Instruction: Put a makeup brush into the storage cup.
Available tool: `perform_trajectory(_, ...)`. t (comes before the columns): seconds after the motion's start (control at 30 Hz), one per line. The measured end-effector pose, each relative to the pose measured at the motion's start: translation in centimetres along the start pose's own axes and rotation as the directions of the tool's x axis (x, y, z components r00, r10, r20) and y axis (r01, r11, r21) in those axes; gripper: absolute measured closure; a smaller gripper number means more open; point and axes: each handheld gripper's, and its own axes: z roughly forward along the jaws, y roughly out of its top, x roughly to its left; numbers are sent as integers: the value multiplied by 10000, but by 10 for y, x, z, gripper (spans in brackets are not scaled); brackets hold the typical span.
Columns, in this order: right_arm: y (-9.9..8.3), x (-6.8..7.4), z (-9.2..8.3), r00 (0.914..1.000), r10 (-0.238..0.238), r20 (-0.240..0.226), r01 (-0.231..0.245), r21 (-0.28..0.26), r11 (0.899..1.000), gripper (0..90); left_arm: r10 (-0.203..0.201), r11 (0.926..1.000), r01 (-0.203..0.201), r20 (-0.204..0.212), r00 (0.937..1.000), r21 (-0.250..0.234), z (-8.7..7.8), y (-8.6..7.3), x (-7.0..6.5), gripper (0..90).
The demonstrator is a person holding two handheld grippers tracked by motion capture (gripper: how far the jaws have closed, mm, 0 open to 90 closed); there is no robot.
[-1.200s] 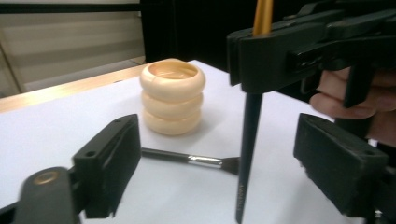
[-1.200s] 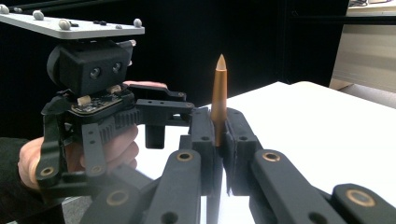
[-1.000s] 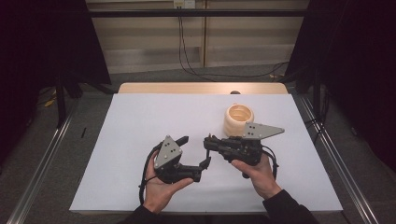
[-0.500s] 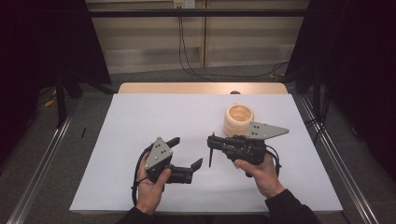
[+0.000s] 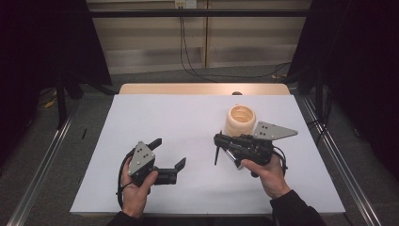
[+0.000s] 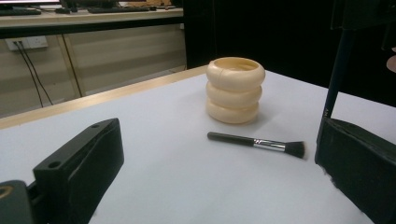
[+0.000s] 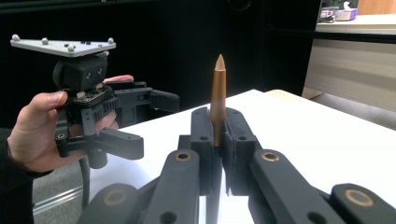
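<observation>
From the high view, the left hand (image 5: 136,186) holds the left gripper (image 5: 168,153) low over the near left of the counter (image 5: 188,117), its jaws spread wide and pointing right and away. The right hand (image 5: 266,172) holds the right gripper (image 5: 217,149) level, its jaws pointing left and closed on a thin dark stick that hangs down from them. Just behind that gripper stands a cream ribbed holder (image 5: 240,120). The counter is covered in white, with a wood strip along the far edge; dark curtains and cables sit beyond it.

In the left gripper view, the two jaws stand far apart at the bottom corners. Between them, ahead on the white surface, a makeup brush (image 6: 259,143) lies flat, bristles toward the right jaw. The cream holder (image 6: 235,90) stands upright just beyond the brush.

In the right gripper view, the jaws are clamped on a copper-coloured pointed handle (image 7: 217,100), which stands upright above them. Left of the jaws, the left hand (image 7: 39,130) holds the left gripper (image 7: 144,119) with its jaws apart.
</observation>
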Motion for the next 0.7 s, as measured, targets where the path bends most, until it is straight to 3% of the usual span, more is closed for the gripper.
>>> perform_trajectory(0.2, 0, -1, -6, 9997, -57, 221, 64, -328, 9994, 838, 39, 10000, -38, -207, 9998, 47, -12, -5, 6, 14)
perform_trajectory(0.33, -4, -5, -10, 9991, 164, 394, -145, -471, 9988, 838, -48, 10000, 49, -427, 9991, 28, -21, -8, 11, 18)
perform_trajectory(0.7, -3, -17, -21, 9941, 36, 1085, -2, -312, 9995, 839, -186, 9998, 188, -702, 9974, 24, -38, -18, 21, 18)
